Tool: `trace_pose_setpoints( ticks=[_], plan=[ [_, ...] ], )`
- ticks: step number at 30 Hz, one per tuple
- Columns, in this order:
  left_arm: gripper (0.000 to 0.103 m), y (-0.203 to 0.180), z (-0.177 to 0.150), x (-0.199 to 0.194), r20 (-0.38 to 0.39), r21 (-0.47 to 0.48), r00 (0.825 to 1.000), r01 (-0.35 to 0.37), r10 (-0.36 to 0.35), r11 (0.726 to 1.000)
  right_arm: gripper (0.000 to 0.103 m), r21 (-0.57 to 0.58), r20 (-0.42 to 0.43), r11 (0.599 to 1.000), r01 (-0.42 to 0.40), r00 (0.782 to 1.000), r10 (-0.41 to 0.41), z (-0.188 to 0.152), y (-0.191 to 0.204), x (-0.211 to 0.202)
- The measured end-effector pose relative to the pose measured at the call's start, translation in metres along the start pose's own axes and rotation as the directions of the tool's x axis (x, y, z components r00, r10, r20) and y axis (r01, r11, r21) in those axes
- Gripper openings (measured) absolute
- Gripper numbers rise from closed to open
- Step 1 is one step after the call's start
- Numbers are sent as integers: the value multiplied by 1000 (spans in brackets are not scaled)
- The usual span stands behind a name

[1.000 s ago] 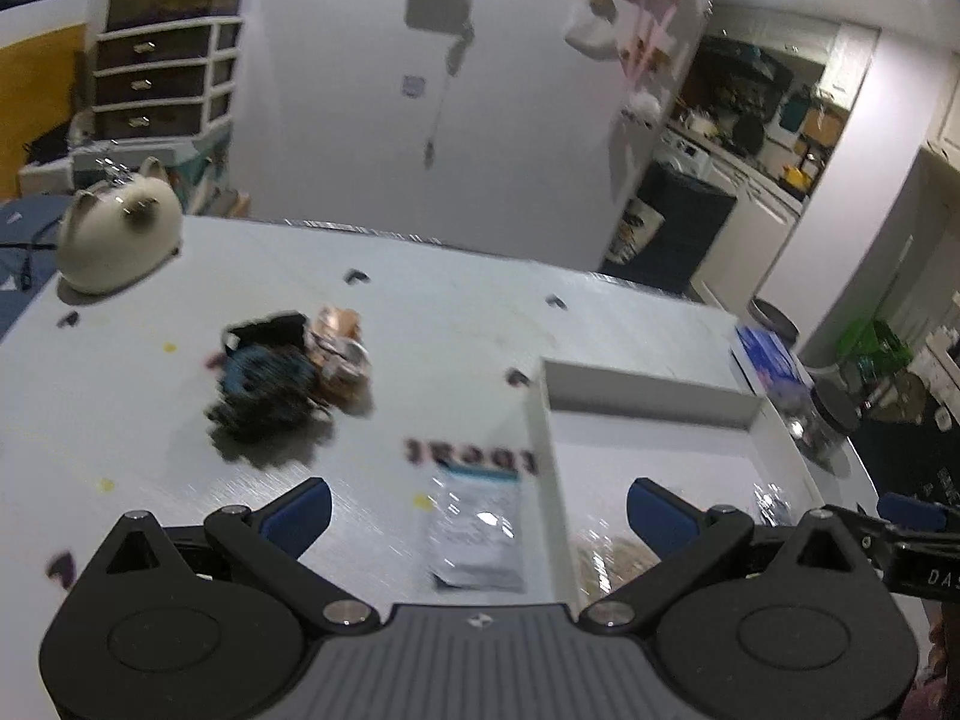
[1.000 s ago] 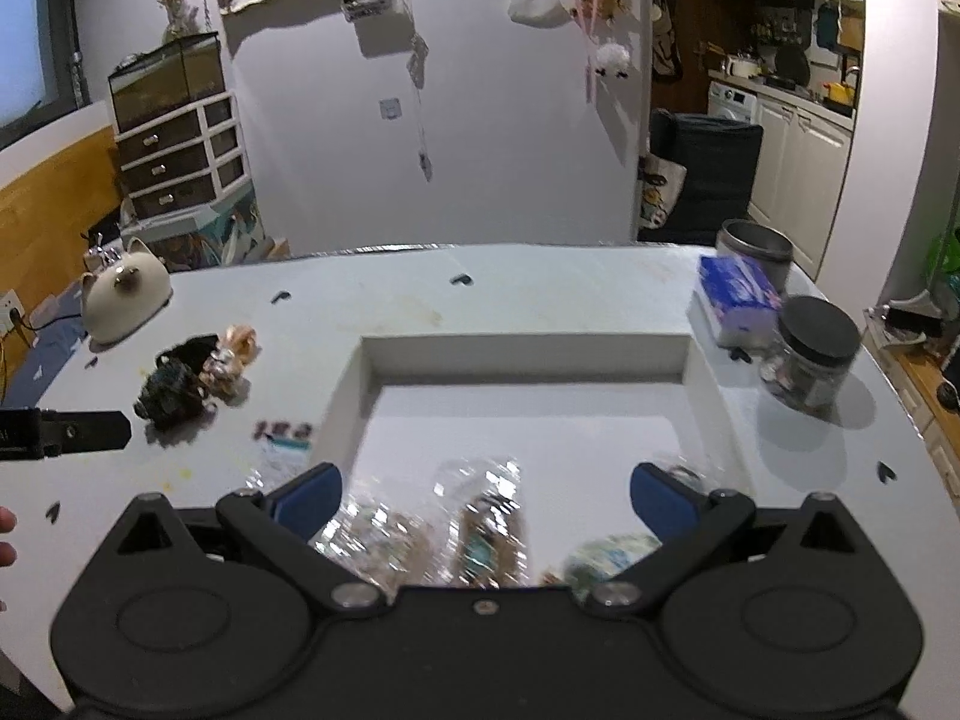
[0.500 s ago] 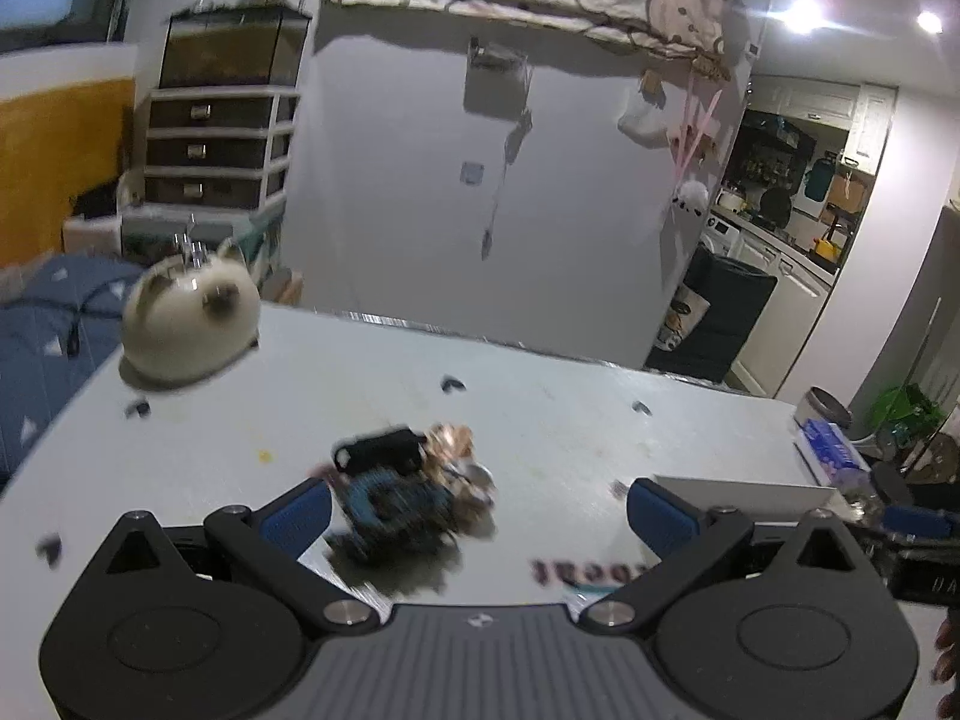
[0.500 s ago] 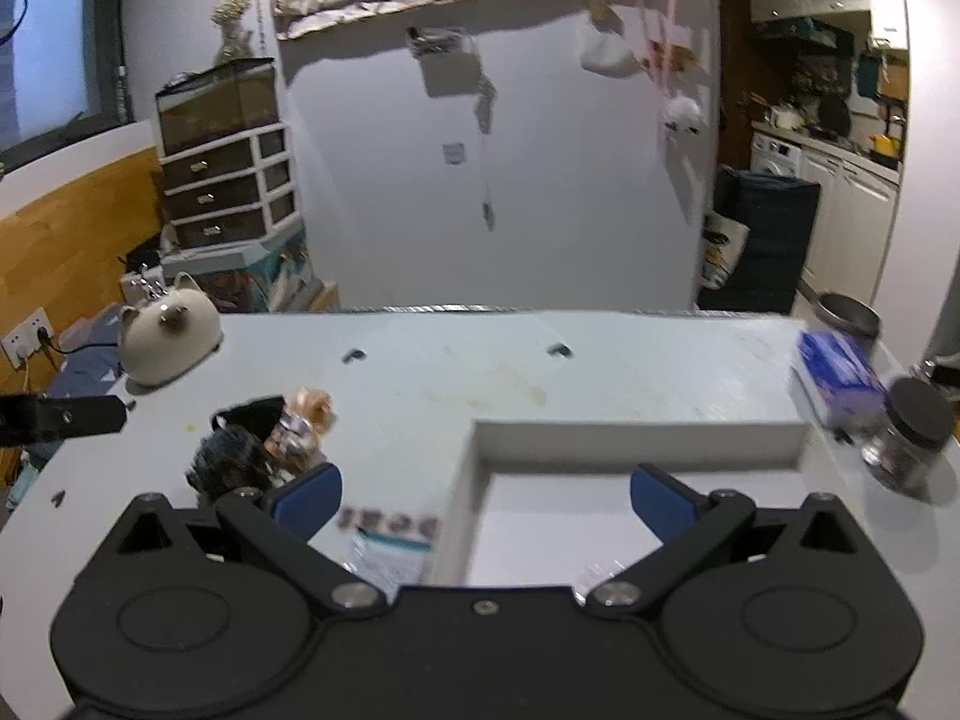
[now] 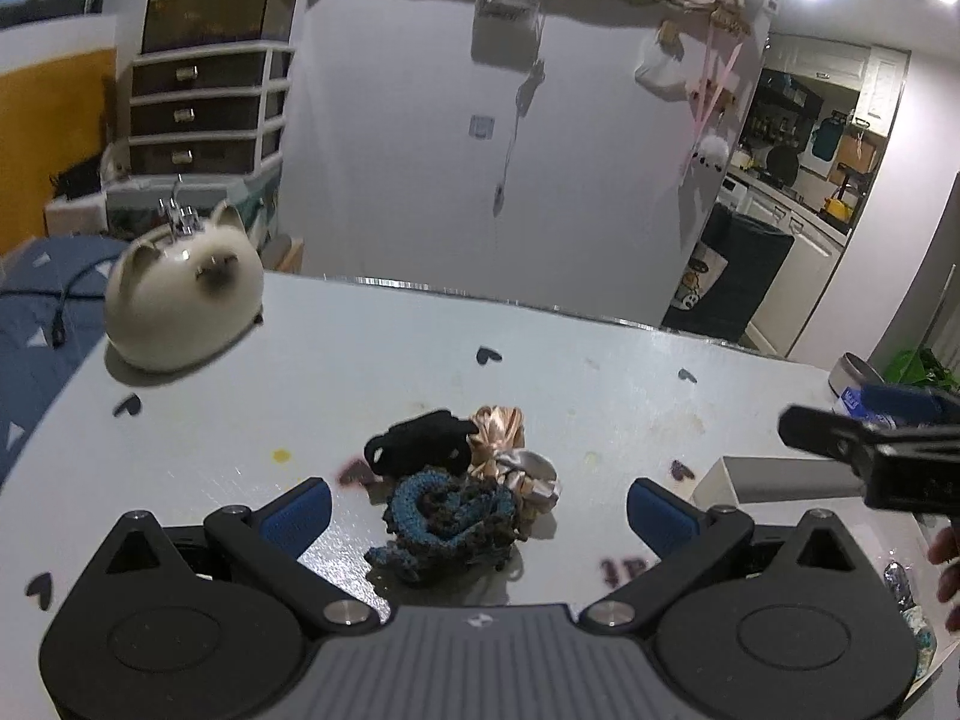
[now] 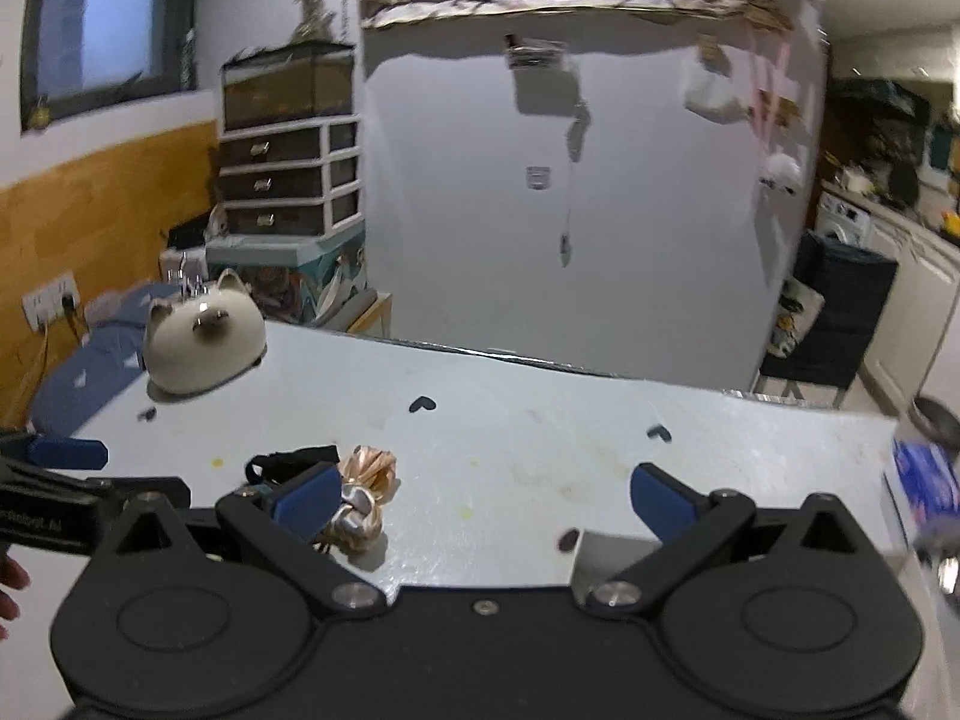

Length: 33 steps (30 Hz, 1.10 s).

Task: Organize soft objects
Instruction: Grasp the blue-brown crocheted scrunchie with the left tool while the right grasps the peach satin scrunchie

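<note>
A pile of soft hair ties lies on the white table: a blue crocheted scrunchie [image 5: 447, 513], a black one [image 5: 420, 441] and a peach satin one [image 5: 504, 438]. My left gripper [image 5: 480, 510] is open and empty, its blue pads either side of the pile, just above it. My right gripper [image 6: 480, 498] is open and empty, to the right of the pile; the peach scrunchie [image 6: 366, 480] and black one [image 6: 294, 459] show by its left pad. A corner of the white tray [image 5: 756, 477] shows at right; it also shows in the right wrist view [image 6: 606, 546].
A cream cat-shaped ceramic pot [image 5: 183, 300] stands at the table's far left. A blue tissue pack [image 6: 924, 480] and a metal bowl [image 5: 858, 369] are at the right edge. Wrapped packets [image 5: 906, 594] lie at the lower right. Black heart stickers dot the table.
Both grippers swung left, away from the tray. The scrunchie pile moved from the left into the middle of the left wrist view, between its pads. The tray contents left view.
</note>
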State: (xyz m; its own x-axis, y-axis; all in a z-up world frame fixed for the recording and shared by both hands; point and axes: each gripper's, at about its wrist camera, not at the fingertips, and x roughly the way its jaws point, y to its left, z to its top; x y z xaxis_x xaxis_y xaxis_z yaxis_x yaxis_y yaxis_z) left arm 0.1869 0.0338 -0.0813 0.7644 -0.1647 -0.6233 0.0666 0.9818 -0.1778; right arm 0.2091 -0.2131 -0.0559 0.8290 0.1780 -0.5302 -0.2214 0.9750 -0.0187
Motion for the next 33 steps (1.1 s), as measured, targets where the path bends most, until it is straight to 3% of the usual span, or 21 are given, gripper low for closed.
trace_pose_setpoints(
  ticks=[9,12,16,21,24,27,30,33],
  plan=[
    [103,11,-6,37,-79,-14,997,17,-18,1000,103,-211,-78,974,-77,995,61,18,7,59],
    [103,14,-6,49,-100,-8,994,32,-33,999,103,-325,-107,939,-114,991,83,21,13,79],
    [103,19,-5,65,-128,-32,990,59,-63,998,103,-445,-162,867,-226,972,170,24,21,105],
    [99,21,-3,80,-147,-12,985,92,-93,996,103,-563,-262,741,-366,929,260,25,36,135],
    [93,23,-5,87,-166,13,983,81,-77,997,103,-629,-343,626,-461,887,309,25,45,153],
    [90,30,-9,94,-185,-4,979,84,-84,996,103,-650,-422,536,-539,842,337,24,50,170],
    [90,34,-12,99,-189,-4,978,85,-84,996,103,-649,-477,479,-591,807,348,25,53,187],
    [90,37,-13,103,-187,-15,978,95,-96,995,102,-631,-511,452,-631,776,369,29,55,201]
  ],
)
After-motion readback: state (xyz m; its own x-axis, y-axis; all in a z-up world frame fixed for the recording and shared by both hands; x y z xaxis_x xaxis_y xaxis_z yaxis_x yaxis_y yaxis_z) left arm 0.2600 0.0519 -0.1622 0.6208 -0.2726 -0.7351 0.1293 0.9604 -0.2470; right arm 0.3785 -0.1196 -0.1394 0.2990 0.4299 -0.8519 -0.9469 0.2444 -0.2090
